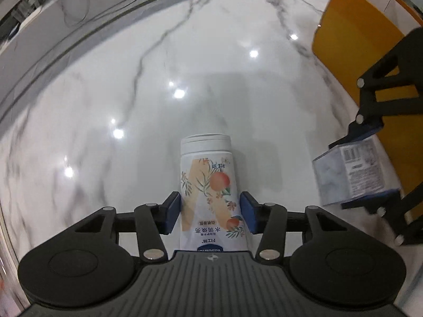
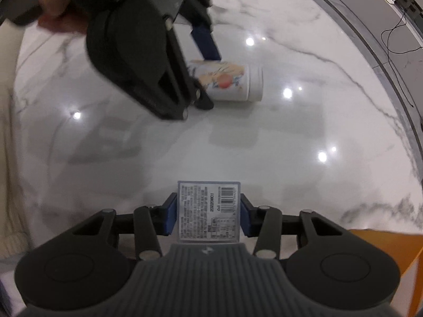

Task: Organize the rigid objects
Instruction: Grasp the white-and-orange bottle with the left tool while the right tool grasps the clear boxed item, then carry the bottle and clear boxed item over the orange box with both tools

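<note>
White marble tabletop (image 1: 132, 105), grey-veined and glossy, bears every item shown. At far left in the right wrist view, a cream sleeve (image 2: 10, 158) and a hand (image 2: 55, 8) carry the left gripper (image 1: 210, 212), which points steeply downward over a lotion tube (image 1: 206, 190). The tube lies on its side on the marble, its white cap (image 1: 205, 145) pointing away from the gripper and its printed body between the blue pads (image 1: 173, 211). The left pad touches the tube's side; the right pad stands just beside it, with a narrow slit still visible, so whether the jaws press on the tube or merely bracket it cannot be told. The tube does not appear lifted.

Centre to right: the right gripper (image 2: 208, 214) is closed on a small clear box (image 2: 208, 211) with a barcode label facing the camera, both pads flat against its sides. The box hangs clear of the marble, held in the air.

At far right stands an orange container (image 1: 351, 39), its opening not visible; in the left wrist view the held box (image 1: 351, 171) sits just in front of its wall.

Progress, as a judgement: one item is picked up and near the presumed destination, a second is at the point of being grasped, and nothing is seen inside the container. Placing both remains to be done.
</note>
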`<state>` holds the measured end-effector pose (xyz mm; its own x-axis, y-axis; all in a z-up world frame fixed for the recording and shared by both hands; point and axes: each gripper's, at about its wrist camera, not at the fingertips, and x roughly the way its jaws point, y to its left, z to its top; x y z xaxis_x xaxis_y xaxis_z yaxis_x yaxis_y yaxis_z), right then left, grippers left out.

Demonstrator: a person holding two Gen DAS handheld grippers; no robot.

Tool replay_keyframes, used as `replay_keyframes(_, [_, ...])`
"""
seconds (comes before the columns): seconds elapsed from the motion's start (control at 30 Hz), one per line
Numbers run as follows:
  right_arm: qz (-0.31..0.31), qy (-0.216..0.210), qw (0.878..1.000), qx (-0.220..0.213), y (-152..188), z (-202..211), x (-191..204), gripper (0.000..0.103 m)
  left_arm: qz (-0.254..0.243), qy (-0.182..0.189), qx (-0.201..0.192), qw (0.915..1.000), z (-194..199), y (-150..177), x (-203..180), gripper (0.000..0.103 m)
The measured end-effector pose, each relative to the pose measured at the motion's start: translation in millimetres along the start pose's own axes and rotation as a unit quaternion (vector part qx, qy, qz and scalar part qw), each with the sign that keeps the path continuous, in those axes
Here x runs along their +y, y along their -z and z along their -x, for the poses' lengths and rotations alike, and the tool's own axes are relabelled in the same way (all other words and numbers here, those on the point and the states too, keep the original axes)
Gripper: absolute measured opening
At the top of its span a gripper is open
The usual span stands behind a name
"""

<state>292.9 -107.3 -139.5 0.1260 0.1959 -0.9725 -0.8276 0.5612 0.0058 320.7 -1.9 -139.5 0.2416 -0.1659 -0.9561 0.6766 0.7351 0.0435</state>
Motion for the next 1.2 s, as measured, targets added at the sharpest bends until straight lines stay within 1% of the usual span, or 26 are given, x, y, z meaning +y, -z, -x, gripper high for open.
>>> replay_keyframes(0.1, [-0.005,-0.005,1.000,-0.011,4.9,4.0,24.0,0.046,0.048,0.011,0.009,0.9988,7.8,25.2,-7.0,0.056])
replay_keyframes(0.17, [-0.018,-0.007,1.000,-0.020,10.1,6.5,38.2,0.046,0.057,0.005,0.003,0.9984,13.8,42.2,-15.2,0.056])
replay_keyframes(0.23, [-0.032,-0.008,0.999,-0.028,16.6,8.9,51.1,0.046,0.062,0.007,0.003,0.9980,19.3,58.7,-22.2,0.056])
replay_keyframes(0.37, [-0.056,-0.004,0.998,-0.035,27.2,15.3,75.0,0.046,0.073,0.006,0.012,0.9973,28.6,87.6,-35.6,0.056])
replay_keyframes(0.47, [-0.055,-0.004,0.998,-0.043,32.3,17.5,93.0,0.046,0.078,0.009,0.012,0.9968,32.1,96.3,-43.5,0.057])
replay_keyframes(0.53, [-0.054,-0.003,0.998,-0.041,34.4,15.4,98.4,0.048,0.073,0.003,0.005,0.9973,34.1,101.7,-48.5,0.058])
replay_keyframes(0.57, [-0.052,-0.001,0.998,-0.038,35.0,13.2,99.7,0.053,0.071,-0.001,-0.003,0.9975,35.0,103.4,-50.5,0.061])
replay_keyframes(0.6, [-0.050,0.003,0.998,-0.036,36.0,12.9,101.6,0.055,0.070,-0.005,-0.011,0.9975,35.7,104.6,-51.7,0.063])
replay_keyframes(0.63, [-0.049,0.007,0.998,-0.035,36.5,13.0,102.2,0.055,0.071,-0.004,-0.018,0.9973,36.9,105.6,-51.1,0.069])
replay_keyframes(0.67, [-0.050,0.009,0.998,-0.037,35.5,12.7,100.5,0.058,0.073,-0.002,-0.028,0.9969,38.2,106.7,-50.2,0.075])
replay_keyframes(0.7, [-0.052,0.010,0.998,-0.039,35.7,14.0,99.2,0.060,0.075,0.000,-0.038,0.9965,38.8,106.2,-50.0,0.076])
replay_keyframes(0.77, [-0.056,0.011,0.997,-0.045,37.0,17.9,97.4,0.060,0.078,-0.002,-0.050,0.9957,37.9,103.4,-49.1,0.076])
replay_keyframes(0.8, [-0.057,0.012,0.997,-0.046,37.3,19.2,97.2,0.060,0.079,-0.001,-0.048,0.9957,35.3,101.6,-48.2,0.076])
replay_keyframes(0.87, [-0.055,0.012,0.997,-0.043,35.2,17.3,95.9,0.058,0.082,-0.005,-0.040,0.9958,28.9,98.0,-45.9,0.069])
replay_keyframes(0.9, [-0.054,0.012,0.998,-0.042,35.6,18.1,96.8,0.056,0.080,-0.008,-0.045,0.9958,28.8,98.3,-46.5,0.068])
replay_keyframes(0.97, [-0.052,0.008,0.998,-0.041,34.3,16.1,97.1,0.054,0.080,-0.003,-0.048,0.9956,31.3,98.6,-46.7,0.058])
replay_keyframes(1.03, [-0.051,0.006,0.998,-0.041,33.4,13.7,97.3,0.051,0.083,-0.005,-0.051,0.9952,34.8,100.9,-47.7,0.052])
replay_keyframes(1.07, [-0.052,0.006,0.998,-0.041,34.2,13.8,98.2,0.046,0.085,-0.004,-0.052,0.9951,34.9,101.3,-47.0,0.052])
replay_keyframes(1.2, [-0.057,0.007,0.997,-0.044,33.6,10.9,97.2,0.046,0.084,-0.013,-0.058,0.9947,36.3,104.0,-51.0,0.051])
